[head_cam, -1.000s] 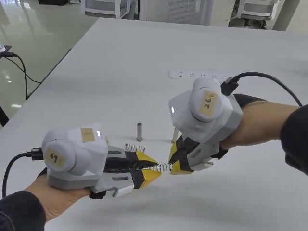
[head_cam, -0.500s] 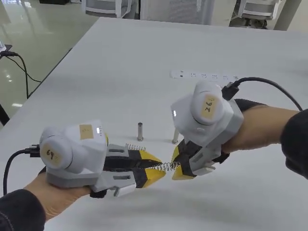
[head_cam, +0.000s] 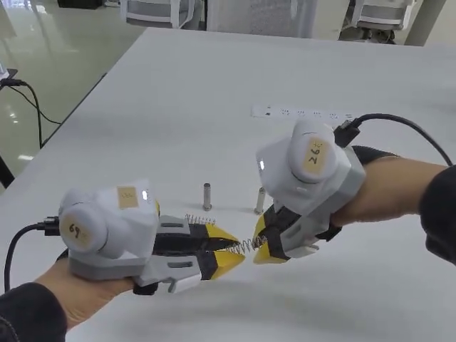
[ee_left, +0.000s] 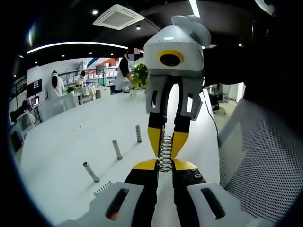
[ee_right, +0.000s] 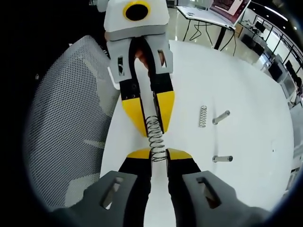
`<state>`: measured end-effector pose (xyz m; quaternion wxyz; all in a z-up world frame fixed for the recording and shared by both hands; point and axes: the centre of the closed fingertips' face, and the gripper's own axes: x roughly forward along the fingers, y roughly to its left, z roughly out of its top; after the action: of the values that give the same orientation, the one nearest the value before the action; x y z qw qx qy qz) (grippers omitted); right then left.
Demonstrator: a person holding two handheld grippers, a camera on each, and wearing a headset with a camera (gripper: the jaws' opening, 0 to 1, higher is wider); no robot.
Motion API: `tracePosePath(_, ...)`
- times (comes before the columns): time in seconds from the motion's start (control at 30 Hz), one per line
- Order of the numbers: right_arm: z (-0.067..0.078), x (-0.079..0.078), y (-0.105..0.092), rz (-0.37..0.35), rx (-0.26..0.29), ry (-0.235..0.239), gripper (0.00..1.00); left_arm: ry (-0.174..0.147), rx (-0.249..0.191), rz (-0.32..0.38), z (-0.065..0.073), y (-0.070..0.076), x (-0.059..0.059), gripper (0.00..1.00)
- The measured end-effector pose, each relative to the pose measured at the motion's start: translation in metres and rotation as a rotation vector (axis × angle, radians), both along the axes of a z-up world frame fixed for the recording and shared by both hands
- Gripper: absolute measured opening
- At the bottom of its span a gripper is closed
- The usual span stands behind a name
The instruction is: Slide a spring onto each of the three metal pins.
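The spring is clamped by left gripper and right gripper (one end each). If released unevenly, it could be flung away.

One spring between both jaws (loose spring near upright pins)
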<state>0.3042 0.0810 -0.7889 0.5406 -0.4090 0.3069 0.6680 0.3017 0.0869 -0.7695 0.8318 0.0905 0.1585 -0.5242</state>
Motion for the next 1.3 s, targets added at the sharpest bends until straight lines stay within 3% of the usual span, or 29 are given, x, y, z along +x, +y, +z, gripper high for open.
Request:
tracePosePath(0.47, 0.018, -0.010, 0.011, -0.009, 0.044, 0.043, 0.13, -0.005, 0.028, -0.016, -0.005, -0.001, -0.002, 0.08)
tracePosePath(1.3, 0.024, -0.018, 0.027, 0.012, 0.041, 0.045, 0.13, 0.022, 0.021, -0.022, -0.010, -0.002, -0.004, 0.08)
